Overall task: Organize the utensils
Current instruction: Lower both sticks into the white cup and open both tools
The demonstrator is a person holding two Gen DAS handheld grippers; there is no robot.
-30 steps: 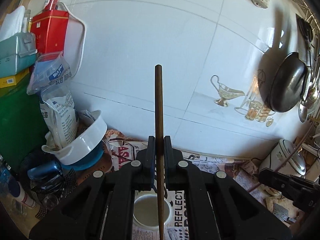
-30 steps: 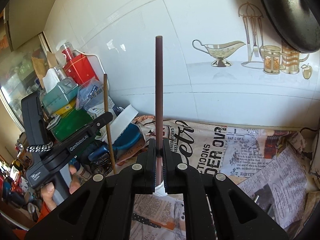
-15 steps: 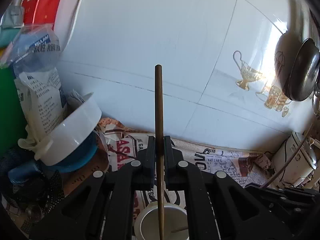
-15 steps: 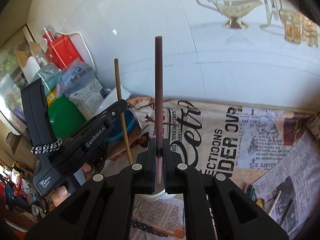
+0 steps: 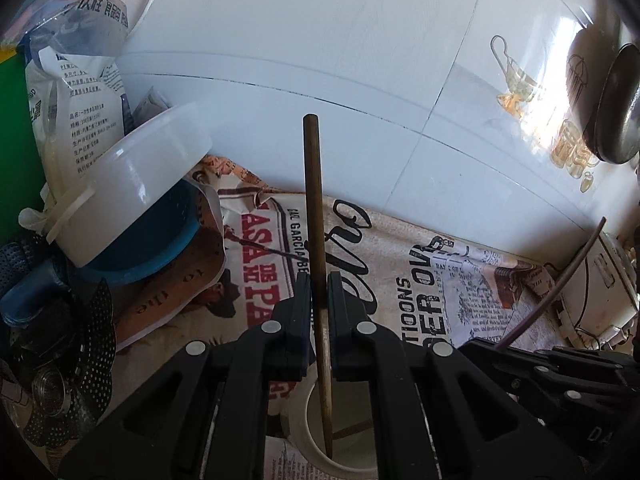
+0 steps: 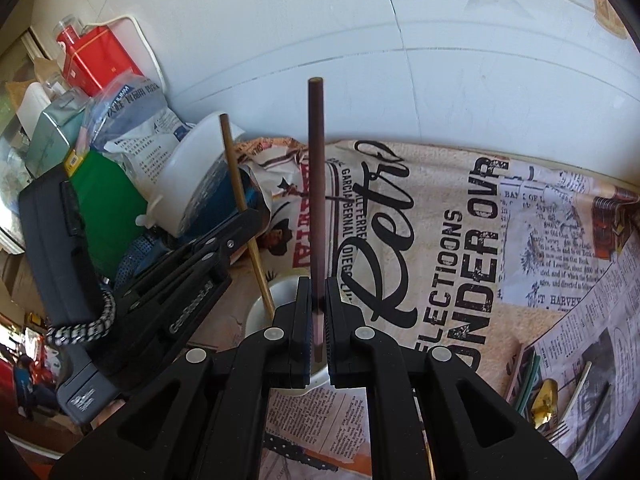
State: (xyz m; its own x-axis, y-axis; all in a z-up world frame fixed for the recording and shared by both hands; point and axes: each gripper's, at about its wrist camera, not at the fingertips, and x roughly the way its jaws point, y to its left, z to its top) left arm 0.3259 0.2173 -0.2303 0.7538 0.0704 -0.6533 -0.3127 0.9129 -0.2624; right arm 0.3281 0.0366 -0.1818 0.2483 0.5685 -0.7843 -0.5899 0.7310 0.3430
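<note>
My left gripper (image 5: 319,292) is shut on a brown wooden chopstick (image 5: 314,216) held upright, its lower tip inside a white cup (image 5: 308,440) on the newspaper-covered counter. My right gripper (image 6: 318,300) is shut on a darker chopstick (image 6: 317,184), also upright, just above the same white cup (image 6: 276,292). In the right wrist view the left gripper (image 6: 248,220) with its lighter chopstick (image 6: 244,204) stands at the left over the cup. The right gripper's body (image 5: 552,368) shows low right in the left wrist view.
A tilted white tub (image 5: 132,184) over a blue bowl (image 5: 156,256), bags and boxes crowd the left. Several loose utensils (image 6: 552,396) lie at the right on the newspaper. A dark pan (image 5: 616,104) hangs on the tiled wall; a white appliance (image 5: 600,288) stands at the right.
Both grippers have come down and tipped forward toward the counter. The left chopstick's tip has gone into the white cup; the right chopstick has closed in over it.
</note>
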